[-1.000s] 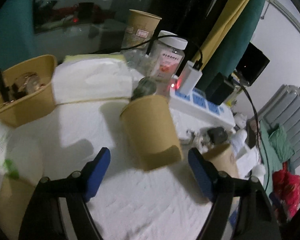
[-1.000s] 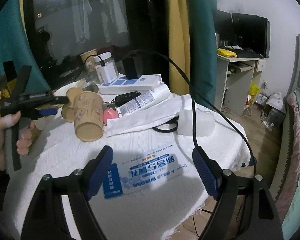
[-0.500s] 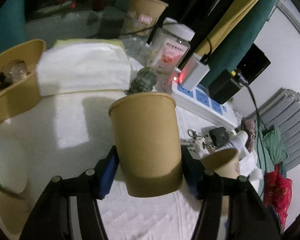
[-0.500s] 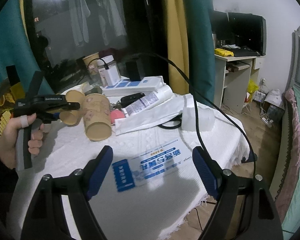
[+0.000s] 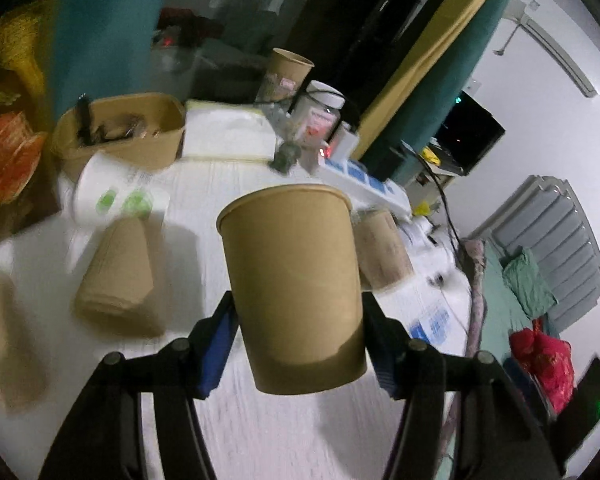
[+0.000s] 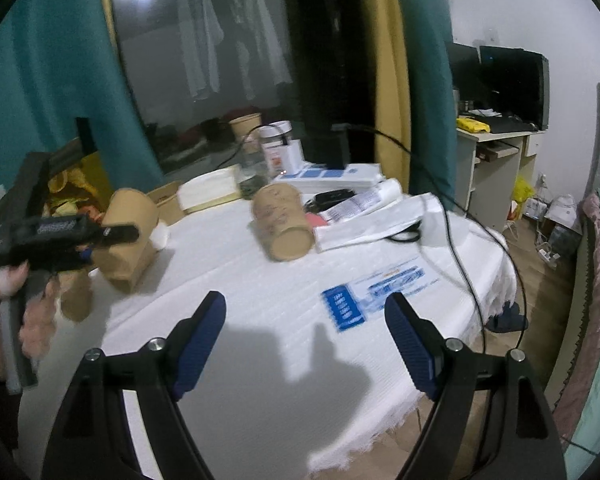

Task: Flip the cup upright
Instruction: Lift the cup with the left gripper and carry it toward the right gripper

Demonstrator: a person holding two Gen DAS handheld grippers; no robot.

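Observation:
My left gripper (image 5: 296, 344) is shut on a brown paper cup (image 5: 294, 280) and holds it above the white cloth, its closed end toward the camera and its rim away. In the right wrist view the same cup (image 6: 128, 240) sits tilted in the left gripper (image 6: 116, 236) at the left. My right gripper (image 6: 304, 340) is open and empty over the table's front part. A second brown cup (image 6: 284, 220) lies on its side mid-table; it also shows in the left wrist view (image 5: 382, 248).
A stack of brown cups (image 5: 120, 276) lies left of the held cup. A cardboard box (image 5: 120, 132), a jar (image 5: 320, 116), a power strip (image 5: 364, 184), a tube (image 6: 364, 200), a blue-printed sachet (image 6: 376, 288) and a black cable (image 6: 460, 240) lie on the cloth-covered table (image 6: 260, 320).
My left gripper closed on the cup and lifted it off the cloth, pulling back to the left. The right gripper drifted and stayed open.

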